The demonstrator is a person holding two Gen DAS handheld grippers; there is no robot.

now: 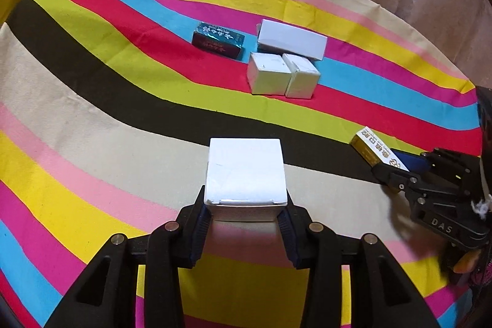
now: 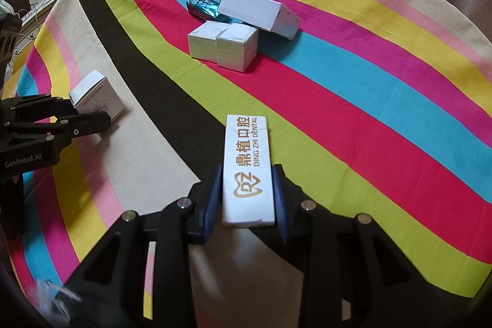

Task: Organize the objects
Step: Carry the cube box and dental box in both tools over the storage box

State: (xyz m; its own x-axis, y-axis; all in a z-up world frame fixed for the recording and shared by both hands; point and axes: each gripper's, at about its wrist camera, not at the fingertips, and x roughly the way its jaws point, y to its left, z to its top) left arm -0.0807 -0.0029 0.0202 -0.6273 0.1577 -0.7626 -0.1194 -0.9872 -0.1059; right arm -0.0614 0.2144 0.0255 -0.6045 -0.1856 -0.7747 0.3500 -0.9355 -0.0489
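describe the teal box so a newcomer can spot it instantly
On the striped tablecloth, find the far cluster of boxes. The teal foil-wrapped box sits at its left end beside the long white box. It is the only shiny, coloured one; its neighbours are plain white.

Black angular tool (image 1: 246, 215) frames, blue ribbed pads (image 2: 212, 199), silver pivot screws, white "DAS" and "GenRobot.AI" lettering.
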